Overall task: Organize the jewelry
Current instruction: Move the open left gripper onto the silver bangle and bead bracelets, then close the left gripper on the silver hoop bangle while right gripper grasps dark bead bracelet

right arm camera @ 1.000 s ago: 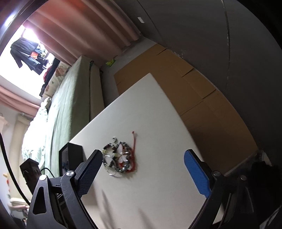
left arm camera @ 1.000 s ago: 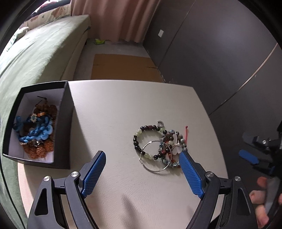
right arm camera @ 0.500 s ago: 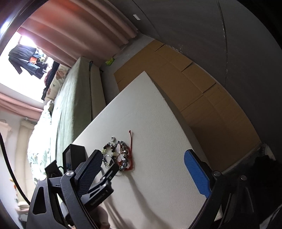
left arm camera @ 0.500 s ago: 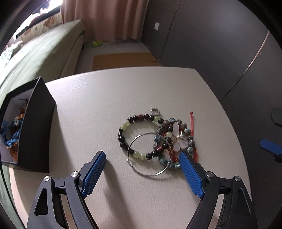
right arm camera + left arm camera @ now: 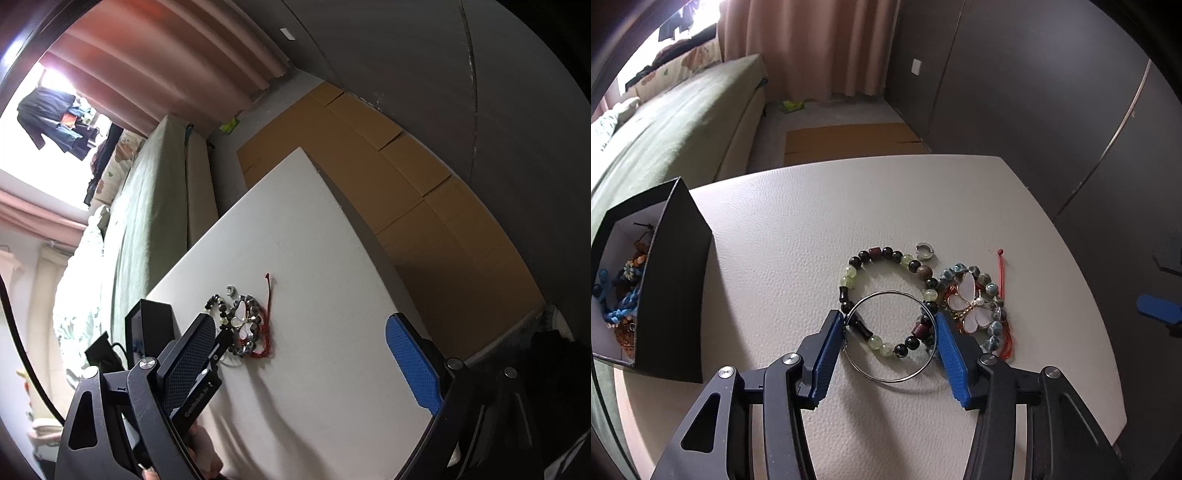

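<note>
With the left claw [image 5: 891,332] closing around the thin silver hoop [image 5: 891,336] and the beaded bracelet [image 5: 886,295] lying mid-counter, I would squeeze until both are pinched, lift straight, and keep the wide-open, empty right claw [image 5: 306,354] clear.

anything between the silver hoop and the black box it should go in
Nothing visible. The white table is bare between the silver hoop and the black box. The left gripper is closing around the hoop, which overlaps the beaded bracelet.
</note>
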`<state>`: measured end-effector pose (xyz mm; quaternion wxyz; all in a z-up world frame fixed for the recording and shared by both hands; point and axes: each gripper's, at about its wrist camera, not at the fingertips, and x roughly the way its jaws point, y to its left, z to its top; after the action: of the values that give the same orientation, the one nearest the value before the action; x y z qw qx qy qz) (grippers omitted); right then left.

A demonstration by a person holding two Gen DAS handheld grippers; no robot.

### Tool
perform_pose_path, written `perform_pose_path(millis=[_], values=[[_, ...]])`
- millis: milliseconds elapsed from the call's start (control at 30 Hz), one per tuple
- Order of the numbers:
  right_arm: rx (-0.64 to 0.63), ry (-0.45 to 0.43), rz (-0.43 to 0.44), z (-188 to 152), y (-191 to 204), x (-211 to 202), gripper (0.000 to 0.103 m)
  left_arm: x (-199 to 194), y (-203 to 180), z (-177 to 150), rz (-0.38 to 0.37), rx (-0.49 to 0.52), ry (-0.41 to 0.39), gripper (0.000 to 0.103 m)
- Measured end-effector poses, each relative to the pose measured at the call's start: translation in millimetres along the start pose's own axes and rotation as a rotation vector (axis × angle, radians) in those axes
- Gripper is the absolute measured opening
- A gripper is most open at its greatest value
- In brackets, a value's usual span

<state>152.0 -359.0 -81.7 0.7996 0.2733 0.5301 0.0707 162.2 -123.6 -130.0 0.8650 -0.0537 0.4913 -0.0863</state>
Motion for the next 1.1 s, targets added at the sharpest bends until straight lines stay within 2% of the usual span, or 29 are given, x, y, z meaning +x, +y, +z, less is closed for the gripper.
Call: perform_pose_path(millis=[167, 367, 667, 733, 833, 1000, 1100], values=[[-0.016, 0.006, -0.006, -2.4, 9.0, 6.4, 0.094, -10.9, 15.7, 2.0, -0.035, -0.049, 0.009, 0.052], [-0.057, 0.036, 0.012, -6.6, 27.2, 22.3, 0.094, -42.0, 36.6, 8.9, -0.075, -0.11, -0.048, 0.052], [-0.142, 0.101, -0.032, -17.4, 51.8, 57.1, 0.054, -75.6, 66.3, 16.9, -0.099, -0.177, -0.103, 0.052], [-0.151, 0.113, -0.04, -17.4, 54.2, 64.6, 0.039, -81.5, 73.8, 17.1, -0.099, -0.189, -0.111, 0.052], [-0.156, 0.131, -0.055, -17.3, 57.0, 76.3, 0.023, -89.3, 82.4, 17.8, -0.105, -0.205, -0.121, 0.052], [-0.184, 0.147, -0.1, -17.9, 64.8, 92.5, 0.019, -100.8, 97.0, 18.4, -0.11, -0.229, -0.138, 0.052], [-0.213, 0.136, -0.152, -18.4, 69.5, 97.2, 0.011, -107.6, 106.7, 18.7, -0.11, -0.245, -0.15, 0.052]])
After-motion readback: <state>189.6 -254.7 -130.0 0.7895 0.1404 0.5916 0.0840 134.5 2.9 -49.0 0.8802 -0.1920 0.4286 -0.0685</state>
